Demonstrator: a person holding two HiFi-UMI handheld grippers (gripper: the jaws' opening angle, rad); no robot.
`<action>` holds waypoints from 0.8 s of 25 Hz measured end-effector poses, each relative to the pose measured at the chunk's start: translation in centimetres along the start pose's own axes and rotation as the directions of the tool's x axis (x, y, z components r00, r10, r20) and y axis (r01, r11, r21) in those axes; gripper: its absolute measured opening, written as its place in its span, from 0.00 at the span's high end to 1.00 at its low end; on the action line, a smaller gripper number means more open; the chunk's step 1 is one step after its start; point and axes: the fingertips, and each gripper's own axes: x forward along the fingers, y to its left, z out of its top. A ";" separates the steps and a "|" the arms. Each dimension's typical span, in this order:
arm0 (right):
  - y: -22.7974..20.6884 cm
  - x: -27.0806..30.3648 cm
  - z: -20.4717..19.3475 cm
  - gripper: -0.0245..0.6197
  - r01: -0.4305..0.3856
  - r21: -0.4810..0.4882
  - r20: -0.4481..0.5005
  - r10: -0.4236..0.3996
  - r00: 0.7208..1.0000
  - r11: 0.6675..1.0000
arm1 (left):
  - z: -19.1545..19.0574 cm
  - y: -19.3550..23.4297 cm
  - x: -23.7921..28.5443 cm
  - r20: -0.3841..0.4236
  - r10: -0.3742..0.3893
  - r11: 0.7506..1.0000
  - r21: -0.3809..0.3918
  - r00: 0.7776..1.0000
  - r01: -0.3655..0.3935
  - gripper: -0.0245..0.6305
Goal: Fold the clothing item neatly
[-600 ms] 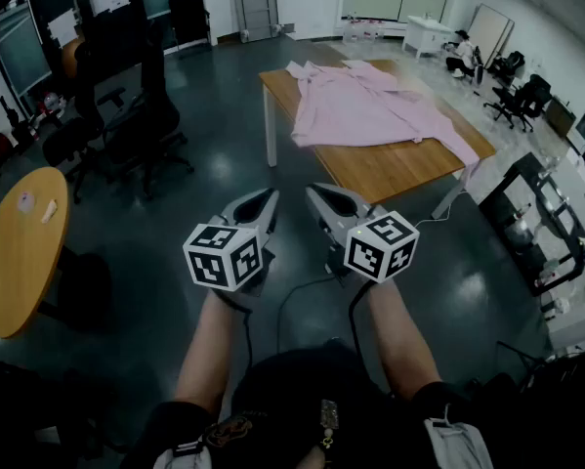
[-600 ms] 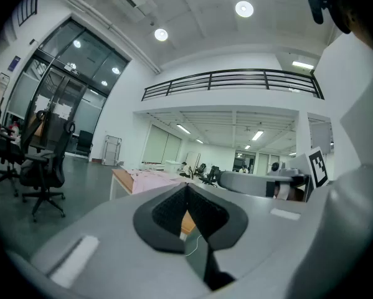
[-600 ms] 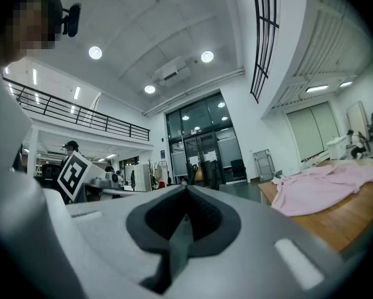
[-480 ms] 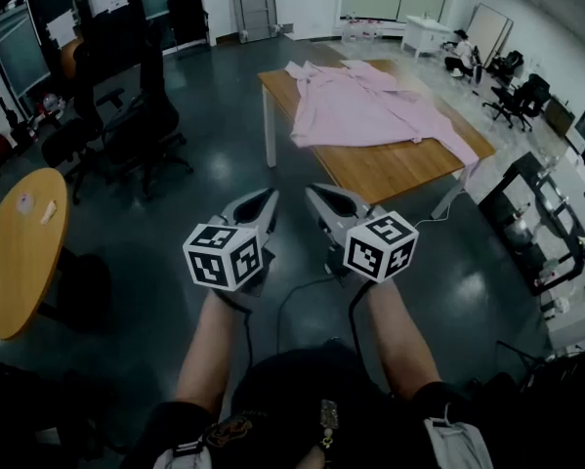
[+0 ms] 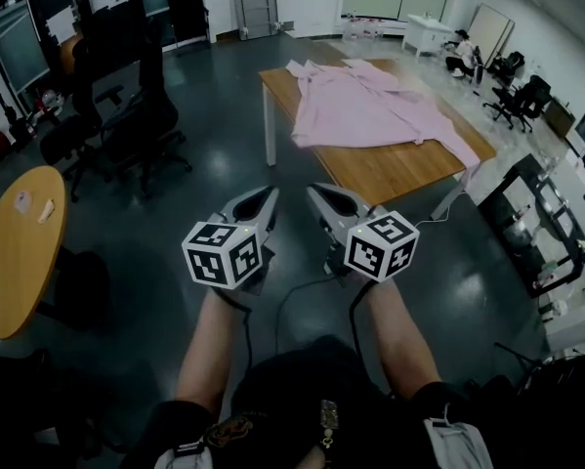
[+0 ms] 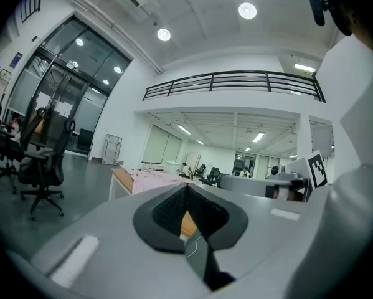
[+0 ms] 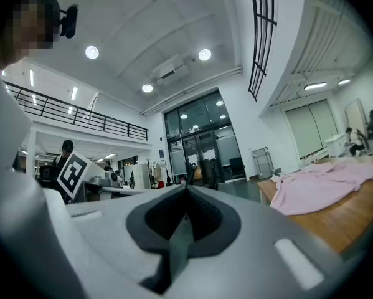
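Shirt fabric, pale pink and rumpled, lies spread across the far half of a wooden table [image 5: 390, 172]. This pink shirt [image 5: 368, 106] is unfolded, its collar end toward the far edge and one sleeve trailing to the table's right-hand edge. We hold both tools over the dark floor, well apart from the table. The left gripper [image 5: 267, 196] has its jaws pressed together on nothing, and the right gripper [image 5: 314, 194] is likewise closed and empty, both pointing level toward the shirt. Compared with half a second ago, we see the shirt lying just as it did and both grippers unmoved. Only the office chairs [image 5: 144, 115] at left sit slightly differently in view.
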 end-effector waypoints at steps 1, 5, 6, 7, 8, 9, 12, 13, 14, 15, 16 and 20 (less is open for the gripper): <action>-0.2 0.1 0.1 0.96 0.000 -0.002 0.000 0.000 1.000 1.000 | 0.1 0.1 0.2 0.000 0.000 1.000 0.000 1.000 0.000 0.95; -1.5 0.9 0.2 0.96 0.000 -0.002 -0.002 0.000 1.000 1.000 | 0.1 1.1 1.3 -0.007 0.005 1.000 -0.001 1.000 -0.005 0.95; -2.0 1.1 0.1 0.96 0.002 0.001 -0.004 -0.002 1.000 1.000 | 0.1 1.4 1.8 -0.010 0.005 1.000 -0.003 1.000 -0.005 0.95; -2.6 1.3 0.0 0.96 0.005 0.005 -0.006 -0.005 1.000 1.000 | 0.0 1.6 2.3 -0.015 0.005 1.000 -0.005 1.000 -0.006 0.95; -3.3 1.6 -0.2 0.96 0.008 0.012 -0.008 -0.008 1.000 1.000 | -0.2 1.9 2.8 -0.021 0.006 1.000 -0.007 1.000 -0.006 0.95; -4.0 1.9 -0.3 0.96 0.010 0.020 -0.010 -0.010 1.000 1.000 | -0.3 2.2 3.5 -0.028 0.006 1.000 -0.008 1.000 -0.006 0.95; -6.2 3.5 -0.9 0.96 0.008 0.041 -0.016 -0.007 1.000 0.999 | -0.9 3.6 5.5 -0.054 0.012 1.000 -0.010 0.998 -0.013 0.95; -6.9 4.1 -1.0 0.96 0.004 0.045 -0.019 -0.003 1.000 0.999 | -1.0 4.3 6.3 -0.060 0.017 1.000 -0.010 0.998 -0.017 0.95; -7.8 4.9 -1.2 0.96 0.000 0.047 -0.022 0.001 1.000 0.999 | -1.1 5.0 7.1 -0.064 0.020 1.000 -0.010 0.998 -0.021 0.95; -8.7 5.6 -1.3 0.96 -0.002 0.047 -0.024 0.004 1.000 0.999 | -1.1 5.8 8.0 -0.066 0.023 1.000 -0.010 0.998 -0.024 0.95; -9.6 6.3 -1.3 0.96 -0.004 0.047 -0.024 0.005 1.000 0.999 | -1.1 6.5 9.0 -0.068 0.025 1.000 -0.010 0.997 -0.026 0.95; -13.7 9.1 -1.1 0.96 -0.007 0.053 -0.034 0.009 0.999 0.999 | -0.9 9.1 13.2 -0.080 0.034 0.999 -0.023 0.996 -0.036 0.95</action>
